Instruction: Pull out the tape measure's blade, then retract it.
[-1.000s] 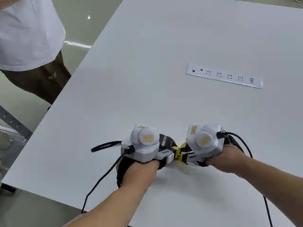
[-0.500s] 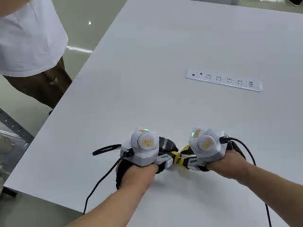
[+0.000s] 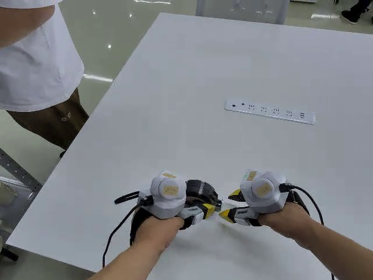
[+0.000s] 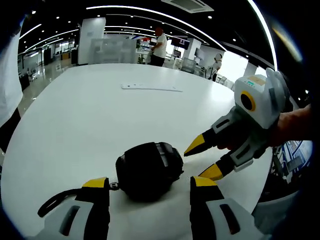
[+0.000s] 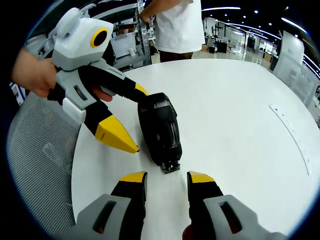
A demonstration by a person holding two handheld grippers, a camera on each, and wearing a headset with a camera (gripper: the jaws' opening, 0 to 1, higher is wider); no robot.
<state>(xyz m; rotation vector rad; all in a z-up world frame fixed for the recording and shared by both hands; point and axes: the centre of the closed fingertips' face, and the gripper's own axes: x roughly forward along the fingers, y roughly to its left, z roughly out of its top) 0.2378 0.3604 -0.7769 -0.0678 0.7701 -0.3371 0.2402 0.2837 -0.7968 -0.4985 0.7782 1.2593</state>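
Observation:
A black tape measure (image 3: pixel 200 191) lies on the white table (image 3: pixel 192 87) near its front edge, blade in, its black wrist strap (image 3: pixel 125 198) trailing to the left. My left gripper (image 3: pixel 204 205) is open, and its yellow-tipped jaws stand on either side of the case (image 4: pixel 148 170) without closing on it. My right gripper (image 3: pixel 229 204) faces it from the right, also open. In the right gripper view the blade's metal hook (image 5: pixel 170 166) sticks out of the case (image 5: pixel 160 125) just ahead of the right gripper (image 5: pixel 166 176). There the left gripper (image 5: pixel 137 120) straddles the case.
A white power strip (image 3: pixel 269 111) lies farther back on the right. A person in a white shirt (image 3: pixel 35 58) stands off the table's left side. The table's front edge runs just below my hands. A mesh chair (image 5: pixel 40 150) is by that edge.
The head camera has tilted, shifting the whole picture. The two grippers have drawn slightly apart, and the black case now shows between them.

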